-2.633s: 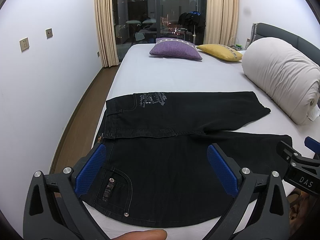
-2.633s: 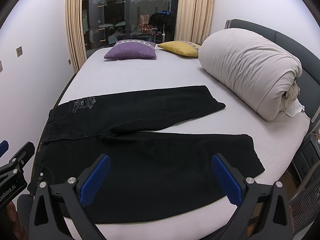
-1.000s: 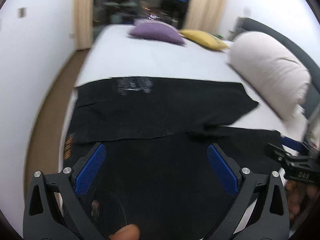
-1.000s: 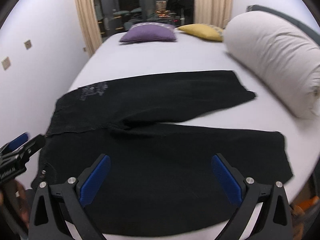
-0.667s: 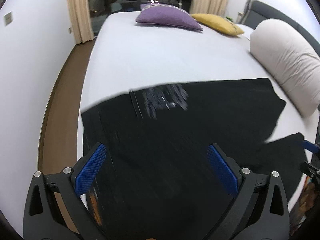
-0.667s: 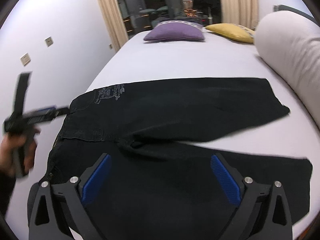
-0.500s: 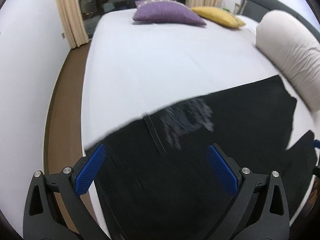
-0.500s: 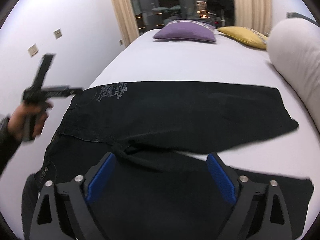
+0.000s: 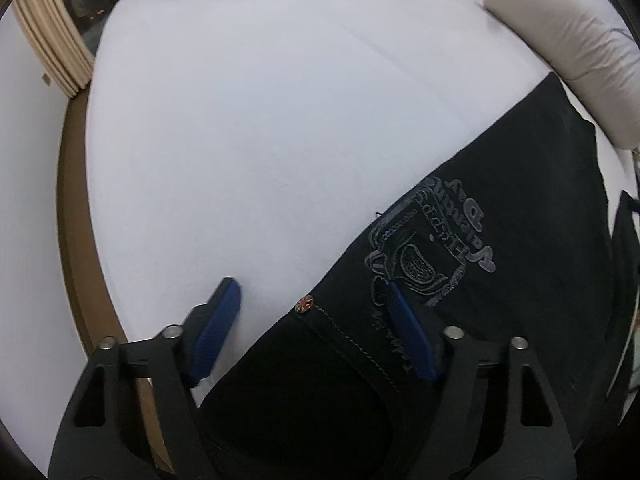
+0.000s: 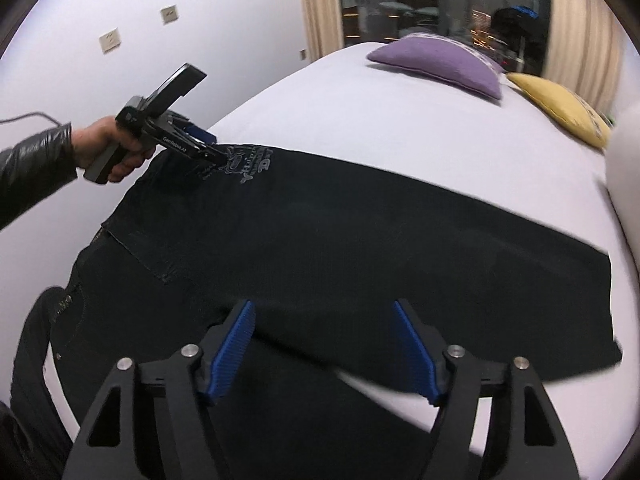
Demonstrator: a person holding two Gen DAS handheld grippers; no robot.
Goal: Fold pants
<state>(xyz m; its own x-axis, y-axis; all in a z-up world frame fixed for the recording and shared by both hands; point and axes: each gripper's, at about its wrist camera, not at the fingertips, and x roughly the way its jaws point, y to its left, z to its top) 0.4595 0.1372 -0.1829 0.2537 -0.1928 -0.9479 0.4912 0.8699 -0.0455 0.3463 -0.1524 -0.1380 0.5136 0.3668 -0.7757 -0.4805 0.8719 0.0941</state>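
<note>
- Jaws of both grippers stood apart with nothing pinched, and both pairs had just been closing: the left gripper (image 9: 312, 320) straddled the far edge of the pants at the waistband, one blue pad over the sheet and the other over the cloth, while the right gripper (image 10: 324, 344) hung over the crotch area with black cloth below its gap.
- Bed (image 10: 400, 120) with a pale sheet carried everything.
- Pants (image 10: 360, 248), black, lay spread flat across the bed, waist toward the wall side, one leg reaching toward the rolled white duvet (image 9: 560, 32).
- Purple pillow (image 10: 440, 62) and yellow pillow (image 10: 560, 112) sat side by side, well apart from the pants.
- Left hand (image 10: 108, 152), in a shiny dark sleeve, gripped the left tool's handle.
- Grey printed emblem (image 9: 432, 248) sat near the waistband, just beside the left gripper's tips.
- Small metal rivet (image 9: 303, 303) lay at the pants' edge between the left pads.
</note>
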